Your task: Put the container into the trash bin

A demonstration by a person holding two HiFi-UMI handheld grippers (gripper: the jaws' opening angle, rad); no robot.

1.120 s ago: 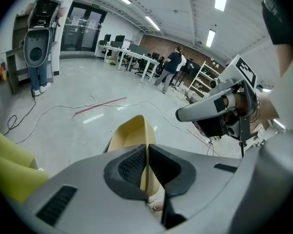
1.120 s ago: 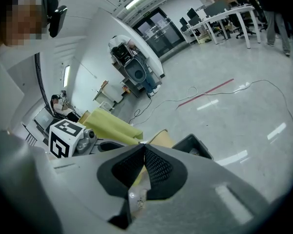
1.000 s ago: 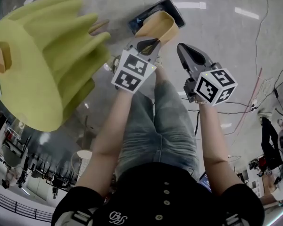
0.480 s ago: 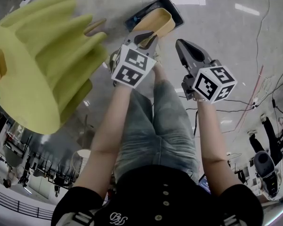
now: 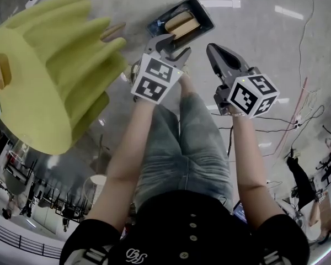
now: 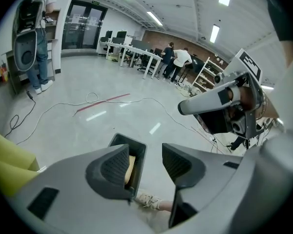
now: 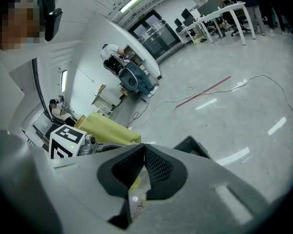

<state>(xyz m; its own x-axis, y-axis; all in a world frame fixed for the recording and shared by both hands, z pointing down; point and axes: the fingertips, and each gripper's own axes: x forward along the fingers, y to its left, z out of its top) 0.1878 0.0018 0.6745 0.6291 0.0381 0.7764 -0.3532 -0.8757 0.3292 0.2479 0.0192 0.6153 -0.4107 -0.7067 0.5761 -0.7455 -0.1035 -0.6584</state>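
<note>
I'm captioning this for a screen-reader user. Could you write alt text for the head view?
A tan container lies inside a dark trash bin on the floor. Over it, the left gripper is opening its jaws, nothing between them; the right gripper is shut beside it.

The person wears a black short-sleeved top (image 5: 187, 233) with a row of small pale buttons down the front, a white looping mark on the chest and white bands at the sleeve hems. Below it are faded blue-grey jeans (image 5: 182, 148) and a pale laced shoe (image 6: 149, 201). The left gripper (image 5: 175, 44) (its jaws opening, nothing between them) and the right gripper (image 5: 212, 49) are smooth grey shells with dark, finely ribbed pads (image 6: 115, 165). Each carries a white cube (image 5: 156, 77) of black square markers.
</note>
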